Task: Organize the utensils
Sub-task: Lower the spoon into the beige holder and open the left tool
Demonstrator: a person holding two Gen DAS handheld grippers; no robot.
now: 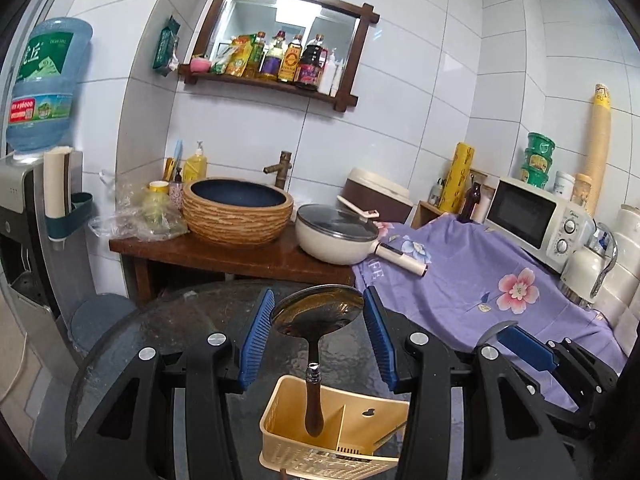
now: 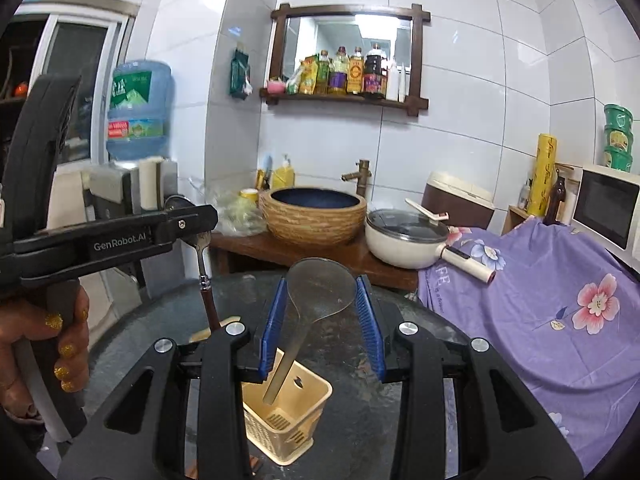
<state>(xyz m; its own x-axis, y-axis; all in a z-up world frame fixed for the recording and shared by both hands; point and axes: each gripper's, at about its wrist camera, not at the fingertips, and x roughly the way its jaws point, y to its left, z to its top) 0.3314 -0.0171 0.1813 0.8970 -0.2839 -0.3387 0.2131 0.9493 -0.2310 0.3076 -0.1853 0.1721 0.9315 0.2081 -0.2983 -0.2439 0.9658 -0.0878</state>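
Left wrist view: left gripper (image 1: 318, 320) partly closed, blue pads (image 1: 258, 334) pinching the bowl of a metal spoon (image 1: 314, 316) from both sides. Spoon hangs bowl-up, dark handle pointing down into the beige utensil basket (image 1: 280, 432) directly below, handle tip in the left compartment beside the divider. Basket stands on a dark round glass table (image 1: 180, 320). At right edge, the right gripper (image 1: 524, 344) shows a blue pad, its grip unclear from here.

Right wrist view: right gripper (image 2: 322, 312) partly closed, pads clamped on the wide head of a grey plastic rice paddle (image 2: 320, 288). Paddle handle slants down-left into the basket (image 2: 312, 396), end resting inside near the slotted bottom. At left, a hand (image 2: 48, 344) holds the left gripper (image 2: 196, 226), spoon (image 2: 202, 252) dangling from it, handle down, above the table, left of the basket.
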